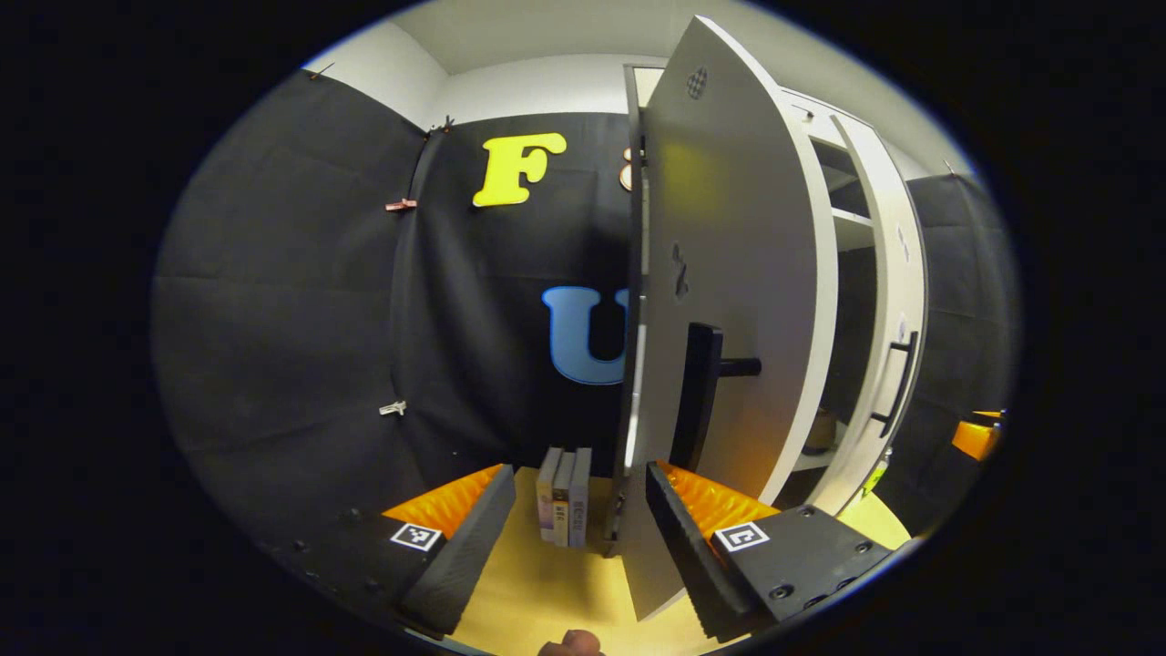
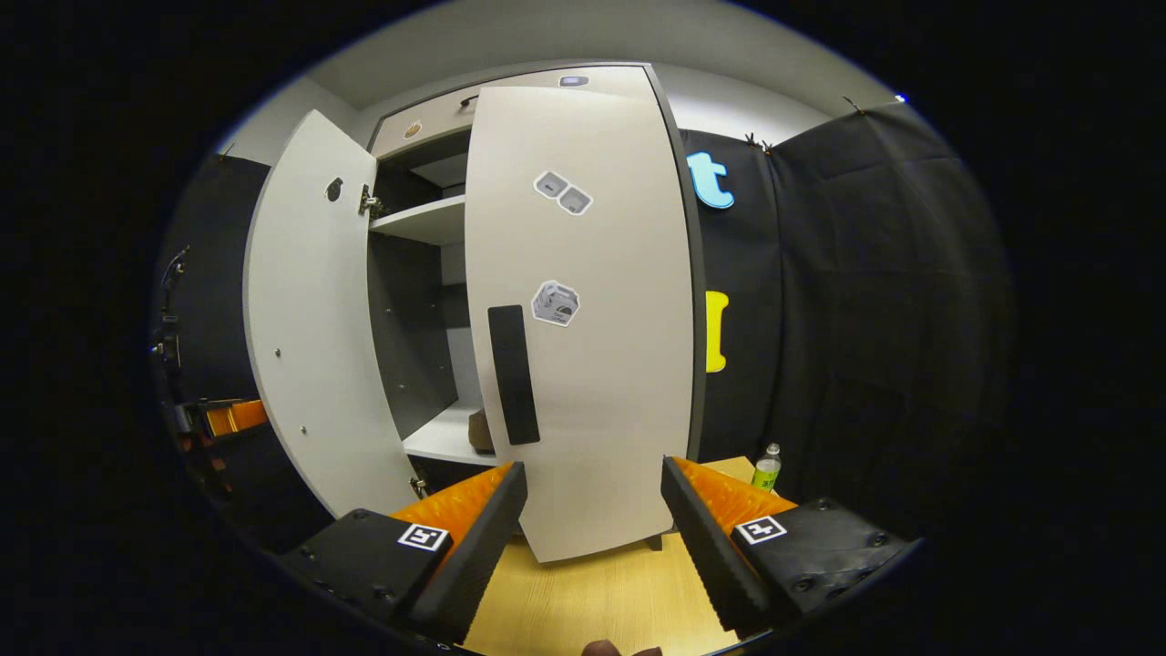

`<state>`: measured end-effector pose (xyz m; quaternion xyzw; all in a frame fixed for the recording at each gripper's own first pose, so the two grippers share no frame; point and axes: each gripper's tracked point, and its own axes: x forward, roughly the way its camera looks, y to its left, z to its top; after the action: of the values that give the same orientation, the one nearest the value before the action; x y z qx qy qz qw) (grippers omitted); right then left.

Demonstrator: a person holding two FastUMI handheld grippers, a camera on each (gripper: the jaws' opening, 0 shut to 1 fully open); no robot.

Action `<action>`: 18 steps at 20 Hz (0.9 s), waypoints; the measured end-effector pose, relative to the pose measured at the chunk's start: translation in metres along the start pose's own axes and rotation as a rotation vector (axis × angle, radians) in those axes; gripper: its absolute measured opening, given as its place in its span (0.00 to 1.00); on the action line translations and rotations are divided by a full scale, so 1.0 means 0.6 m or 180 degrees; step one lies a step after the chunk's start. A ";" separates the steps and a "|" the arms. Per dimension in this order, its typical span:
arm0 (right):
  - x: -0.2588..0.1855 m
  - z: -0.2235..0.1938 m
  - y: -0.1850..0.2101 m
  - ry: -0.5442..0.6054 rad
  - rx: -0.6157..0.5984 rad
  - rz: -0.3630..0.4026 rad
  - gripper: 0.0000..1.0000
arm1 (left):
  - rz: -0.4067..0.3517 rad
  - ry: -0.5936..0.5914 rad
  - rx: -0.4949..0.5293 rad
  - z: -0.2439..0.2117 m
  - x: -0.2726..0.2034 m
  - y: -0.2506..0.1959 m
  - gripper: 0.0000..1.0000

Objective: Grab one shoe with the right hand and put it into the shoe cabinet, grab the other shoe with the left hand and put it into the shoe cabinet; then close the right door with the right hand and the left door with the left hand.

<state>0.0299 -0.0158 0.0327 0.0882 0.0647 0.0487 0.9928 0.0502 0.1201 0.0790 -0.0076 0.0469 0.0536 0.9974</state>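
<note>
In the left gripper view, the left gripper (image 1: 578, 510) is wide open and holds nothing. Its fingers sit low, at 6 o'clock. The left door (image 1: 729, 273) stands just ahead, seen nearly edge-on, and its lower edge comes down between the two fingers. I cannot tell if a finger touches it. A dark handle (image 1: 697, 396) sticks out of the door near the middle. A few books (image 1: 565, 497) stand upright on the table (image 1: 537, 583), just at 11 o'clock from the door's bottom corner. Farther off, at 3 o'clock, the right door (image 1: 888, 346) is part open too, with its own thin handle (image 1: 897, 383). Between the doors you can see the cabinet (image 1: 852, 228) shelves. A small brown shape (maybe a shoe (image 1: 820, 430), too small to be sure) sits on the lower shelf.

In the right gripper view, the right gripper (image 2: 592, 515) is wide open too, with nothing in it. The right door faces it flat, just ahead, and the bottom of the door hangs between the fingers. Its dark handle is a bit left of the middle. The left door swings out at 9 o'clock. A brown shoe peeks out on the low shelf. A bottle (image 2: 767, 466) stands at 4 o'clock, near the door.
</note>
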 end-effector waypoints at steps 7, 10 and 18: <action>0.000 0.001 -0.001 0.0042 -0.0008 0.0110 0.98 | -0.0468 0.0112 -0.0129 -0.017 0.025 -0.130 0.94; 0.000 0.003 -0.010 0.0045 0.0031 0.0106 0.98 | -0.0692 0.0203 -0.0320 -0.035 0.025 -0.196 0.94; 0.003 0.007 -0.029 0.0017 0.0078 0.0071 0.98 | -0.0868 0.0136 -0.0261 -0.035 0.004 -0.267 0.94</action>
<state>0.0335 -0.0334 0.0335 0.1010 0.0670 0.0591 0.9909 0.0681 -0.0394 0.0591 -0.0558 0.0645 -0.0807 0.9931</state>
